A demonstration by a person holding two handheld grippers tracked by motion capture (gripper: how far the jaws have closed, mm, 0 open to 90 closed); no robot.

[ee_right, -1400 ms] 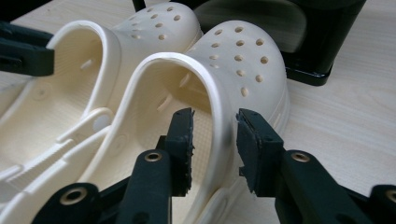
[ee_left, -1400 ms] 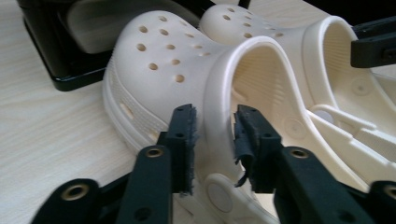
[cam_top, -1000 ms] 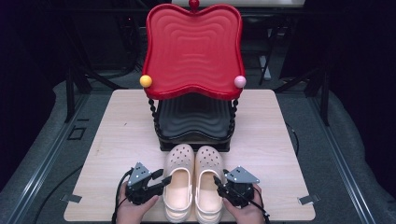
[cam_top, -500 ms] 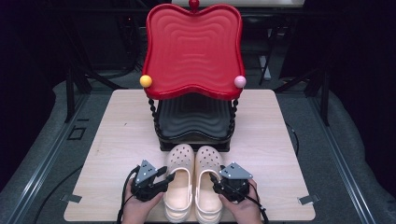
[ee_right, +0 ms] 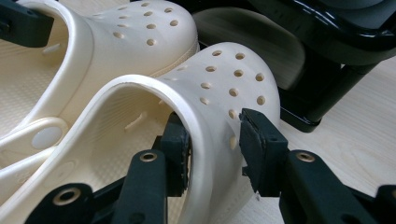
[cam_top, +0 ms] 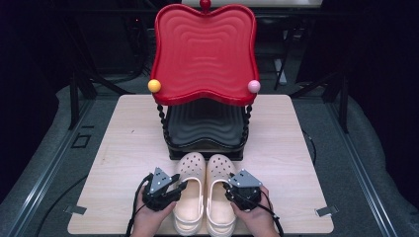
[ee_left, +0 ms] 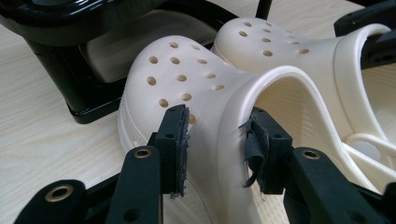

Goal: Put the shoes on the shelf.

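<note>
Your left gripper (cam_top: 179,188) sits at the near edge of the table (cam_top: 123,148), and its jaws straddle the outer side wall of the left clog (ee_left: 187,93). In the left gripper view one pad is outside the wall and the other is inside the shoe opening, with the cream wall between them. The outside pad touches the wall, but you can see a thin gap at the inside pad, so the jaws are narrow around the wall and I cannot tell if they squeeze it yet. Just past that gripper's tips is the clog's holey toe, and beyond the toe stands the black tray (cam_top: 205,133) of the rack. Right beside the left clog lies the right clog (cam_top: 221,192), side by side and touching it, toes pointing at the rack. Your right gripper (cam_top: 232,190) is at the outer wall of the right clog. In the right gripper view its jaws also stand on both sides of the wall, one inside and one outside, narrow and close to it, with a small gap at the outside pad. Above and behind both grippers the red tray (cam_top: 205,54) sits on top of the rack.
</note>
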